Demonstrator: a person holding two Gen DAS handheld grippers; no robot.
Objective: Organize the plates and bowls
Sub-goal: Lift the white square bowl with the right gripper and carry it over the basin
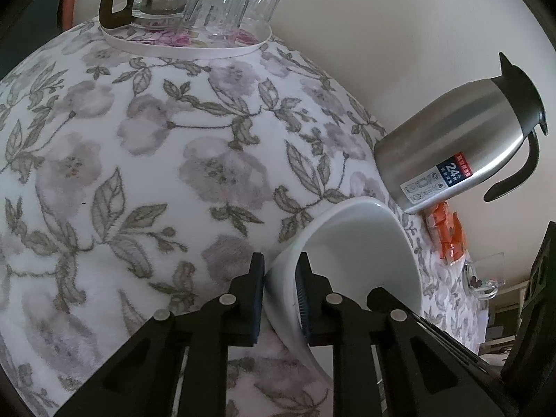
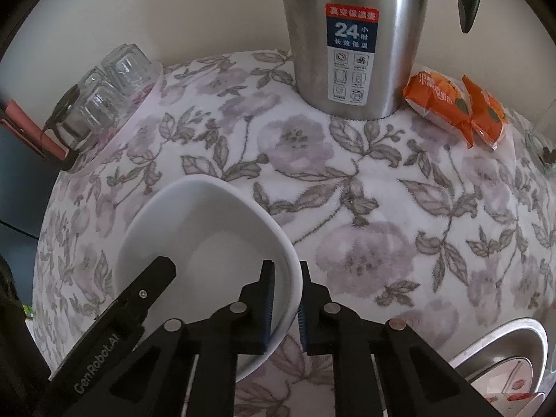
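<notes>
Both tongs, left (image 1: 280,295) and right (image 2: 285,299), clamp the bowl (image 2: 208,222) rim; "GenRobot.AI" marks the left; flask (image 2: 358,38) label reads "24".

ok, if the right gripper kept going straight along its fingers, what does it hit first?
The right gripper is already clamped on the white bowl's rim, so the bowl wall, then likely the flowered tablecloth just beyond; depth is unclear.
</notes>
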